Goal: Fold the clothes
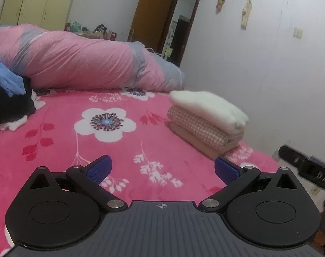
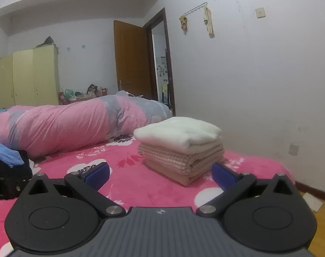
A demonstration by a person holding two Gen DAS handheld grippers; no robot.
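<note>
Fleecy floral bedspread [image 1: 119, 150], folded stack [image 2: 179, 150]; both grippers agape

open bedspread [image 1: 124, 150] mid-bed, folded stack [image 1: 207, 122] right, clothes heap [image 1: 10, 102] left

Three folded items [image 2: 179, 150] stacked; one rolled quilt [image 2: 66, 126]; perhaps three unfolded garments [image 1: 10, 98].

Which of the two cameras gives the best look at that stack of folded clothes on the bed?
The right wrist view: the folded stack sits near the middle, all three layers clear. The left wrist view shows the same stack off to the right, seen at an angle and slightly blurred.
</note>
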